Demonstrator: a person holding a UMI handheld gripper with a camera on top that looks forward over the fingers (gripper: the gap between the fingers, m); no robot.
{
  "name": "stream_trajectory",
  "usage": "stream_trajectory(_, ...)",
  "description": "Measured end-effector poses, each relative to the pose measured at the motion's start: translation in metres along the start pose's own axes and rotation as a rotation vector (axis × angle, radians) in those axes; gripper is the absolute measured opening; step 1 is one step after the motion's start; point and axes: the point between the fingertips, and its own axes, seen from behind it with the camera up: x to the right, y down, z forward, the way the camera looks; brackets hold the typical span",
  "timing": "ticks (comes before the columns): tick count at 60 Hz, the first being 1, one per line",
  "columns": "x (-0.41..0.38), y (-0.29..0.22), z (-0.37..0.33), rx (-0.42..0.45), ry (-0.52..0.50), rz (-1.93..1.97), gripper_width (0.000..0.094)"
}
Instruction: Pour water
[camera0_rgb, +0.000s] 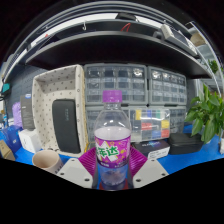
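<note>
The gripper (112, 172) was held level, pointing forward over a blue table (190, 160), its fingers (75, 172) only partly visible at either side of a clear plastic bottle (112, 140) with a purple cap and purple label. The bottle stood upright between the jaws, which appeared closed against its lower sides, pinching it. A paper cup (46, 160) sat nearby to the left, with drawer cabinets (135, 87) and a green plant (208, 110) beyond.

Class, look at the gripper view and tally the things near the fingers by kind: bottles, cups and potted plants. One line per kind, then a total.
Bottles: 1, the purple-capped bottle between the gripper fingers
Cups: 1, the paper cup beside it
Potted plants: 1, the green plant
Total: 3
</note>
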Motion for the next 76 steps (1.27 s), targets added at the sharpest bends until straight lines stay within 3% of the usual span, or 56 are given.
stream_trajectory(6,0.003,0.000,0.000,-0.023,0.009,-0.004,0.0502)
stream_trajectory(11,0.003,0.018,-0.001,-0.104,0.018,0.000,0.0701)
stream_trajectory(14,0.007,0.029,-0.005,-0.146,0.037,-0.005,0.0726)
stream_trajectory(36,-0.010,0.048,-0.144,-0.285,0.090,0.012,0.0718)
stream_trajectory(60,-0.048,-0.052,-0.247,-0.218,0.084,0.002,0.0715)
stream_trajectory(76,-0.059,-0.062,-0.279,-0.206,0.082,0.004,0.0716)
